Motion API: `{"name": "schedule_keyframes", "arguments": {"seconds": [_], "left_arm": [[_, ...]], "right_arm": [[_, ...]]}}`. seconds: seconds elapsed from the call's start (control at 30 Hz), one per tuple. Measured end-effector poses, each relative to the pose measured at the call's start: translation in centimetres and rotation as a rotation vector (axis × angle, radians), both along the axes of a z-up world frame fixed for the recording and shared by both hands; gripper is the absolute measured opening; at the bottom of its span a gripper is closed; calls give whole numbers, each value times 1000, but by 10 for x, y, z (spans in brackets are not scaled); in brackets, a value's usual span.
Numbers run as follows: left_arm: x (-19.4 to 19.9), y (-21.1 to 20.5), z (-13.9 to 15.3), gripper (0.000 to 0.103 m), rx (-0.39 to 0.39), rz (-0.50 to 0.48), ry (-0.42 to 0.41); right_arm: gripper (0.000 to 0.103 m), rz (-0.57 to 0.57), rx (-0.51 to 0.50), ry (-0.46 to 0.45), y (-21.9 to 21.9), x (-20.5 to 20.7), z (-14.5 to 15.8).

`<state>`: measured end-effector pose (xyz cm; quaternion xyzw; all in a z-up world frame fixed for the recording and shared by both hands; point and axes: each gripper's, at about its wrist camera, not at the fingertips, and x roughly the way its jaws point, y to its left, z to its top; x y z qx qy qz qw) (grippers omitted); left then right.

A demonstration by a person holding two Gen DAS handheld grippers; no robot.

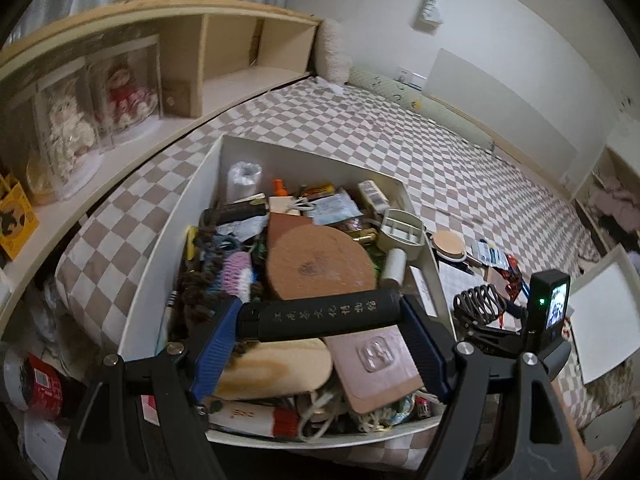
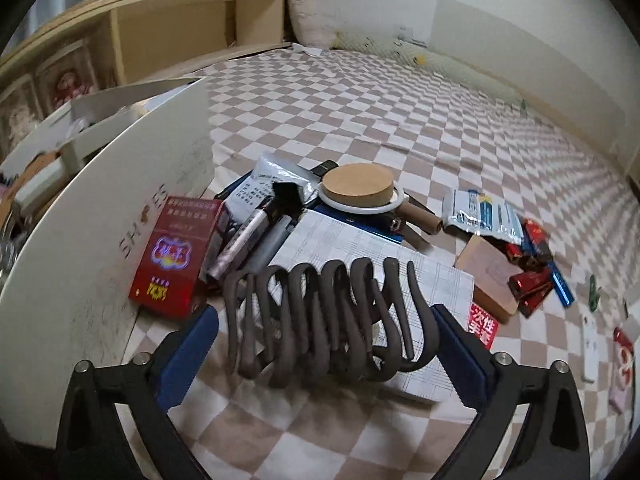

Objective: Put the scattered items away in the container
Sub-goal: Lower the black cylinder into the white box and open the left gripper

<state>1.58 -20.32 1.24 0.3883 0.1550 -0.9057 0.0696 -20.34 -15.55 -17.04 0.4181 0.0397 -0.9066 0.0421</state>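
Observation:
My left gripper [image 1: 320, 320] is shut on a black cylinder [image 1: 320, 314] with white characters, pads on its two ends, above the crammed white box [image 1: 192, 184]. The box holds a round cork board [image 1: 320, 264], a pink case [image 1: 376, 364] and several small items. In the right wrist view my right gripper [image 2: 326, 320] stands open around a dark wavy coil rack [image 2: 320, 312] that rests on a printed paper sheet [image 2: 360, 248]; a gap shows at each pad. The box wall [image 2: 100, 240] rises to its left.
On the checked bed sheet [image 2: 360, 100] beside the box lie a red cigarette pack [image 2: 172, 264], a marker [image 2: 248, 240], a cork-topped round dish [image 2: 358, 188], foil packets [image 2: 484, 212] and red wrappers [image 2: 532, 280]. A wooden shelf [image 1: 120, 80] runs along the far left.

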Motion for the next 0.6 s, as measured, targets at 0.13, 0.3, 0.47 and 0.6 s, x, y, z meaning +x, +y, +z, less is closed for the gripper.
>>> {"name": "schedule_keyframes", "arguments": {"seconds": [0.13, 0.3, 0.47, 0.6], "left_arm": [[-2, -20, -3, 79, 63, 43, -31], [2, -36, -1, 79, 105, 101, -50], [12, -37, 3, 79, 70, 94, -96], [22, -37, 1, 79, 56, 78, -141]], "right_arm": [[93, -18, -49, -3, 6, -2, 3], [93, -28, -99, -11, 11, -1, 4], [93, -29, -149, -18, 15, 1, 6], [93, -22, -167, -21, 14, 2, 7]]}}
